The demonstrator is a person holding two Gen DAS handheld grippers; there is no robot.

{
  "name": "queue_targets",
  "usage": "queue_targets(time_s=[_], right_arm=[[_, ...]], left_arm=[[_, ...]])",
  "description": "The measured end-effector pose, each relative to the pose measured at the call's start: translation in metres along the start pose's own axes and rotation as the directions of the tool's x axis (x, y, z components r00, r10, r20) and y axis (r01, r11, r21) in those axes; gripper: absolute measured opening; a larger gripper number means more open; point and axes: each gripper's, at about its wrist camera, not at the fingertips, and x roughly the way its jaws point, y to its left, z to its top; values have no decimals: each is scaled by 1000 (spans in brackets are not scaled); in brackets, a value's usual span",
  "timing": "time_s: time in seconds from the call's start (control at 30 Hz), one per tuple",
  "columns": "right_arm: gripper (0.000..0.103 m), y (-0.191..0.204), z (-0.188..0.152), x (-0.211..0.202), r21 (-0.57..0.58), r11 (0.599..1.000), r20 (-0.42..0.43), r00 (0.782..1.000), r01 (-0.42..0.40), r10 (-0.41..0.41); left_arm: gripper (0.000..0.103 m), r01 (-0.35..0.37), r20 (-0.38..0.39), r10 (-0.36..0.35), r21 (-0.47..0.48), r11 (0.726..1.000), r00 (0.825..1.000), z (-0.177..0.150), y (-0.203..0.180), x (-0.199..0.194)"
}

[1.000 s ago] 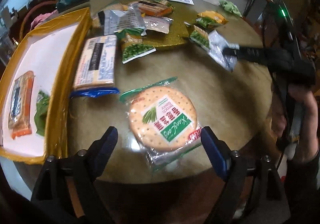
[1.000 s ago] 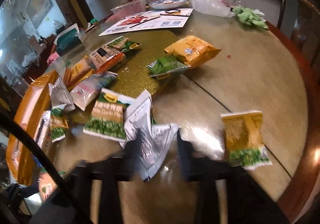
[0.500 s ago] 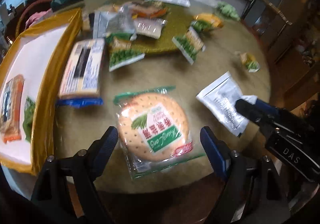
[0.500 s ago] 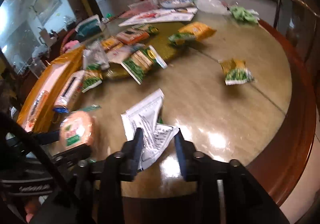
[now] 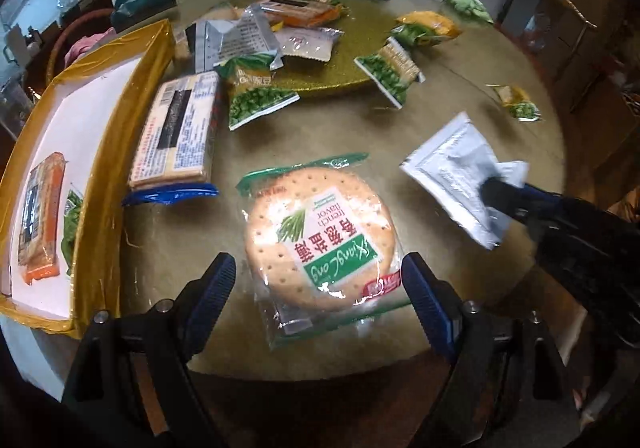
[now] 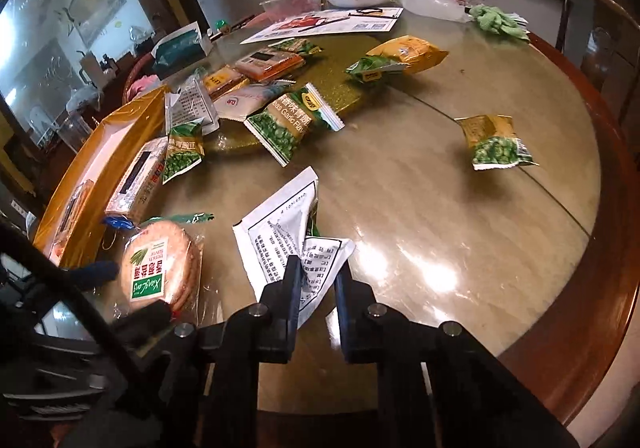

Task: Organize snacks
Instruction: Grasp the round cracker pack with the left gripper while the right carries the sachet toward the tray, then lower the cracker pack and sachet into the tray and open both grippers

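My left gripper (image 5: 318, 280) is open, its blue-padded fingers either side of a round cracker pack (image 5: 320, 236) with a green label lying near the table's front edge. My right gripper (image 6: 318, 272) is shut on a silver-white snack packet (image 6: 286, 232) and holds it just above the table; the packet also shows in the left wrist view (image 5: 456, 172). The gold-rimmed white tray (image 5: 100, 152) at the left holds an orange cracker pack (image 5: 40, 216) and a green pea packet (image 5: 72, 224). A long cracker pack (image 5: 176, 132) lies beside the tray.
Several green pea packets (image 6: 288, 124) and other snack packs lie around the gold turntable (image 6: 340, 84). One pea packet (image 6: 498, 144) lies alone at the right. Papers, a bowl, a bottle and a plastic bag stand at the back. The table's wooden rim (image 6: 616, 248) curves at the right.
My right gripper has carried the silver packet from the middle of the table toward the front right, near the cracker pack. My left gripper stayed open around the round cracker pack.
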Motion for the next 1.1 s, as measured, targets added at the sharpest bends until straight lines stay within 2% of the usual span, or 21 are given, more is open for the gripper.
queue_targets(time_s=[0.03, 0.07, 0.1, 0.23, 0.3, 0.37, 0.53, 0.63, 0.73, 0.8, 0.87, 1.0, 1.1], right_arm=[[13, -2, -1, -4, 3, 1000, 11, 1000, 1, -1], [13, -4, -2, -7, 6, 1000, 18, 1000, 0, 0], [13, -4, -2, -10, 7, 1000, 21, 1000, 2, -3], [12, -4, -3, -20, 15, 999, 53, 998, -31, 30], [12, -1, -3, -23, 9, 999, 73, 997, -35, 34], [12, 3, -1, -31, 13, 998, 109, 992, -60, 58], [12, 31, 9, -52, -28, 991, 176, 975, -129, 132], [12, 59, 21, -55, -76, 981, 182, 965, -179, 190], [12, 93, 37, -46, -120, 964, 163, 954, -236, 253], [12, 116, 47, -36, -145, 952, 142, 947, -270, 290], [12, 142, 57, -23, -169, 943, 119, 943, -288, 310], [12, 193, 76, 9, -183, 935, 76, 944, -302, 320], [12, 216, 82, 30, -188, 934, 48, 947, -304, 318]], left_arm=[[83, 7, 4, -7, -24, 1000, 1000, 0, 2, 1], [76, 14, 10, -14, -36, 999, 1000, 0, 4, 1], [74, -6, 28, 7, -40, 999, 1000, -1, 4, -2], [72, 0, 62, 3, -46, 999, 998, -7, 11, -7], [72, 35, 84, -28, -85, 996, 996, -11, 22, -18], [72, 89, 133, -73, -122, 989, 988, -13, 33, -36], [72, 146, 256, -84, -237, 960, 963, -15, 85, -96], [72, 140, 313, -34, -321, 937, 949, -8, 132, -128], [72, 109, 347, 26, -364, 925, 937, -1, 174, -141], [72, 74, 350, 72, -386, 920, 934, 6, 206, -141], [72, 69, 358, 82, -390, 918, 930, 10, 228, -136], [72, 48, 313, 91, -409, 911, 945, 21, 276, -109], [72, 19, 267, 104, -422, 906, 958, 28, 295, -90]])
